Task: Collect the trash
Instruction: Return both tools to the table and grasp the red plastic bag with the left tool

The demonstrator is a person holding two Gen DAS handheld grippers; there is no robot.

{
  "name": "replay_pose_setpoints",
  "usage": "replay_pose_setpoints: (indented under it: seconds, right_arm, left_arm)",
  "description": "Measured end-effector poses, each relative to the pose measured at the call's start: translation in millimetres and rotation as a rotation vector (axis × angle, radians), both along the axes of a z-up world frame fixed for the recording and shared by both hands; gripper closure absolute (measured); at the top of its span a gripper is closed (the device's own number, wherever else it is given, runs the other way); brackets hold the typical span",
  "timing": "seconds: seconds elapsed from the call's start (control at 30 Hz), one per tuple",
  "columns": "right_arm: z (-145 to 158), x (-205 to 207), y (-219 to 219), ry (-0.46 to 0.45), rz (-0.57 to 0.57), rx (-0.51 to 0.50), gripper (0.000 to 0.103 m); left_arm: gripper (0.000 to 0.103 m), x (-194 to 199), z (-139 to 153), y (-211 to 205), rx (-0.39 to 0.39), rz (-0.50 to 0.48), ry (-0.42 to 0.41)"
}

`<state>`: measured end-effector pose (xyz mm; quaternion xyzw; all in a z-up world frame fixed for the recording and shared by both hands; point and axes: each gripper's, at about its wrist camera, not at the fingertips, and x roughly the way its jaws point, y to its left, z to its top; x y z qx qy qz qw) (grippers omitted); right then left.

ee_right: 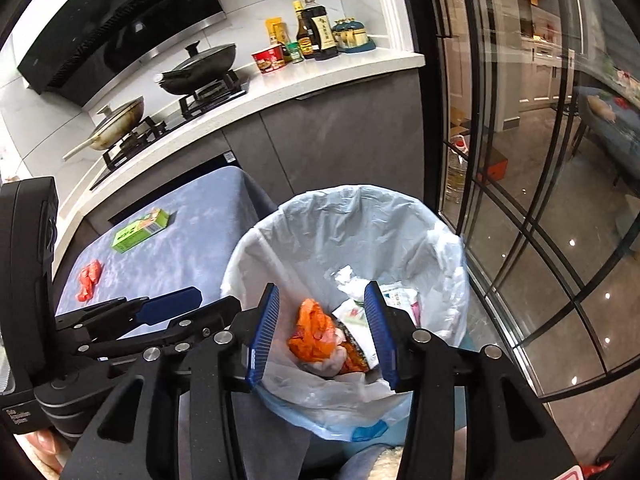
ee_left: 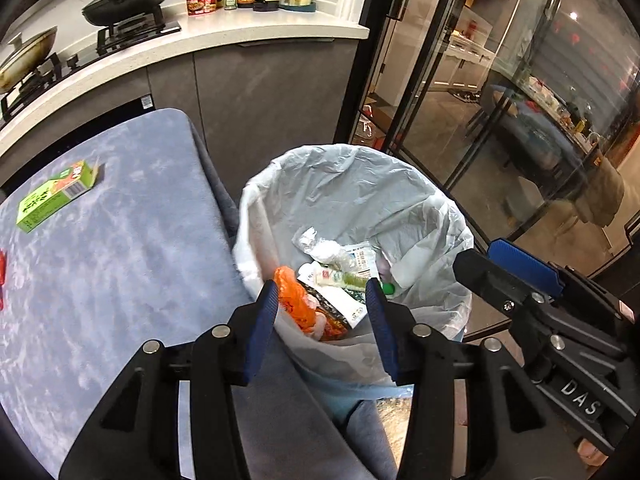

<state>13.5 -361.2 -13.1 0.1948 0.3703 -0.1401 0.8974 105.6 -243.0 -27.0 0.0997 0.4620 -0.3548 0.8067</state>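
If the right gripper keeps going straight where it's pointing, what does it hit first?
Probably the orange plastic bag lying on top of the trash in the lined bin; it sits right between the right gripper's open jaws, though depth is hard to judge.

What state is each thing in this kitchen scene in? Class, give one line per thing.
Left gripper: jaws open, empty, above the bin.
Right gripper: jaws open, empty, above the bin.
Bin: lined with a bag, partly filled.
Orange wrapper: crumpled, inside the bin.
Green box: lying flat on the table, flap open.
Red wrapper: crumpled, on the table.
Black pan: lidded, on the hob.
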Motion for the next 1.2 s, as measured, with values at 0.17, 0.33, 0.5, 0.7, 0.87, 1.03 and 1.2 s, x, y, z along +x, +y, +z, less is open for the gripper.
replay_pose_setpoints:
  seconds: [0.17, 0.33, 0.5, 0.7, 0.87, 1.03, 1.2]
  right_arm:
    - [3.8, 7.6, 18.4, -0.009, 0.031, -0.002, 0.059]
    - [7.3, 18.3, 39.7, -0.011, 0.069, -0.011, 0.059]
    - [9.4, 32.7, 64.9, -0.013, 0.119, -0.015, 0.059]
    - [7.5, 52.5, 98.9, -0.007, 0.183, -0.02, 0.058]
    - [4.9, 69.5, 122.9, -0.002, 0.224, -0.025, 0.055]
    - [-0.1, 88.5, 146.6, 0.01, 0.271, -0.028, 0.055]
    - [-5.4, 107.7, 168.1, 0.021, 0.312, -0.031, 0.054]
  left_arm:
    - [0.06, 4.7, 4.2, 19.8, -0.009, 0.035, -0.005]
    - [0.06, 12.8, 8.2, 44.5, -0.015, 0.079, -0.012]
    - [0.06, 21.3, 10.2, 73.2, -0.019, 0.128, -0.016]
    - [0.056, 37.2, 10.0, 121.5, -0.019, 0.217, -0.026]
    - [0.049, 59.5, 9.0, 172.8, -0.017, 0.337, -0.033]
    - [0.048, 88.2, 3.6, 229.1, -0.005, 0.461, -0.029]
    - [0.039, 116.3, -4.6, 279.5, 0.03, 0.573, -0.051]
